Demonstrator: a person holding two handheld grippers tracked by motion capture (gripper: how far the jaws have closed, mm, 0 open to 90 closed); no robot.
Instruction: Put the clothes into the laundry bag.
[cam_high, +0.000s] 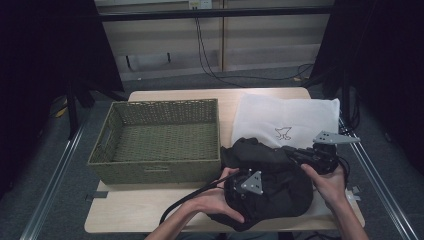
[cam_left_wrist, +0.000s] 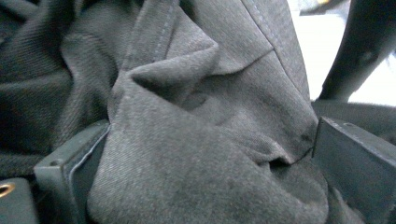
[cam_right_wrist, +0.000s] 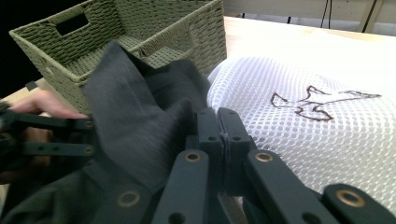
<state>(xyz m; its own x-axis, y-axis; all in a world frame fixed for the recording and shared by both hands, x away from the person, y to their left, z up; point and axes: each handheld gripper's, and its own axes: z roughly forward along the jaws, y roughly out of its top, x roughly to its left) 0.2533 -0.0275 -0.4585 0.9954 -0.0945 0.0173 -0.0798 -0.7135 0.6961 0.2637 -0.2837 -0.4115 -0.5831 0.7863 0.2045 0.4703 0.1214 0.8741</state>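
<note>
A dark grey garment (cam_high: 280, 185) lies bunched at the table's front right, partly on a white mesh bag (cam_high: 300, 117) with a bird drawing. My left gripper (cam_high: 240, 192) is pushed into the garment's left side. In the left gripper view its jaws stand wide apart, and a bulge of the cloth (cam_left_wrist: 187, 116) fills the gap of the left gripper (cam_left_wrist: 210, 158). My right gripper (cam_high: 294, 151) is at the garment's upper right edge. In the right gripper view the right gripper (cam_right_wrist: 223, 123) is shut on an edge of the garment (cam_right_wrist: 135, 121), above the mesh bag (cam_right_wrist: 299, 140).
A green woven basket (cam_high: 155, 165) stands open at the table's left half, close beside the garment; the basket (cam_right_wrist: 154, 28) is empty inside. Bare wooden table (cam_high: 140, 210) lies in front of it. Cables hang behind the table's far edge.
</note>
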